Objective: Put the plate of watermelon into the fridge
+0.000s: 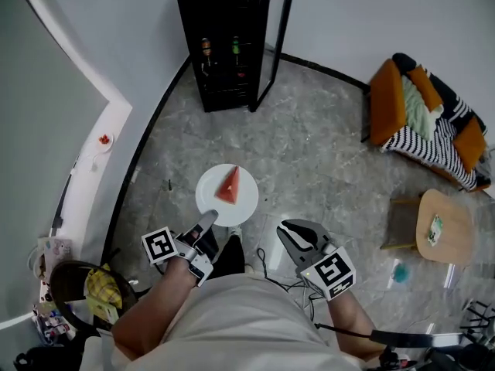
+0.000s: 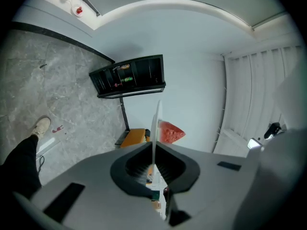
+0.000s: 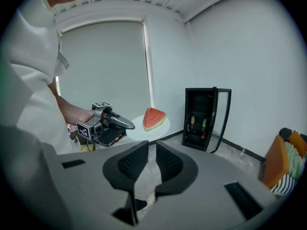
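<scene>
A white plate (image 1: 207, 201) carries a red watermelon wedge (image 1: 228, 185) and hangs level above the grey floor. My left gripper (image 1: 207, 221) is shut on the plate's near rim. In the left gripper view the plate (image 2: 154, 123) shows edge-on between the pads, with the wedge (image 2: 169, 132) beyond. The black fridge (image 1: 224, 45) stands ahead against the wall, its glass door (image 1: 276, 45) swung open and bottles on a shelf. My right gripper (image 1: 294, 232) hangs to the right of the plate, shut and empty. Its own view shows the plate (image 3: 164, 127), the wedge (image 3: 153, 118) and the fridge (image 3: 204, 119).
An orange armchair (image 1: 429, 118) with a striped blanket sits at the right wall. A round wooden side table (image 1: 445, 226) stands nearer on the right. A white ledge (image 1: 93, 161) runs along the left, with a dark basket (image 1: 77, 284) below it.
</scene>
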Motion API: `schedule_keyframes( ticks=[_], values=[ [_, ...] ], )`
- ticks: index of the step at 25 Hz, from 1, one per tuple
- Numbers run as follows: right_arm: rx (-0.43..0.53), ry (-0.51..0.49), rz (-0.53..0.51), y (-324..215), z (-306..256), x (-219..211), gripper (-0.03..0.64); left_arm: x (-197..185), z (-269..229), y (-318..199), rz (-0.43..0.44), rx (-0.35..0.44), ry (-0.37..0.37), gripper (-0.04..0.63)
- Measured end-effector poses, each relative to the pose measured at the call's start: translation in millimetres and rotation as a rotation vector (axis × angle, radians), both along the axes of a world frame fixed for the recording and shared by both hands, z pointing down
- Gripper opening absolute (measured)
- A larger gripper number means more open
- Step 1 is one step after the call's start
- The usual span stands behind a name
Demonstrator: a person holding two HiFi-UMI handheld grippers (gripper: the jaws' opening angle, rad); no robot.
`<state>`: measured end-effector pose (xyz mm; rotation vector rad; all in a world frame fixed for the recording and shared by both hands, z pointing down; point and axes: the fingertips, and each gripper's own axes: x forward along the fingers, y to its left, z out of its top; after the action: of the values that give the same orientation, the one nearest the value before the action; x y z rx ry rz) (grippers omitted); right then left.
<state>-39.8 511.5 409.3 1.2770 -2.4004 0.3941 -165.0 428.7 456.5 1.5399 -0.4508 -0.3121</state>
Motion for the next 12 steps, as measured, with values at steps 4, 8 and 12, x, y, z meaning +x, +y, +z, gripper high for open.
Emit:
schedule_keyframes(
  ticks=[4, 8, 12],
  values=[
    [0.004, 0.003, 0.033, -54, -8, 14, 0.078, 22, 1, -60, 0.023, 0.017, 0.006, 0.021],
    [-0.005, 0.040, 0.031, -123, -19, 39, 0.092, 51, -5, -134, 0.032, 0.023, 0.014, 0.021],
    [0.006, 0.041, 0.030, -202, -24, 61, 0.092, 76, -8, -212, 0.041, 0.035, 0.000, 0.021]
  ],
)
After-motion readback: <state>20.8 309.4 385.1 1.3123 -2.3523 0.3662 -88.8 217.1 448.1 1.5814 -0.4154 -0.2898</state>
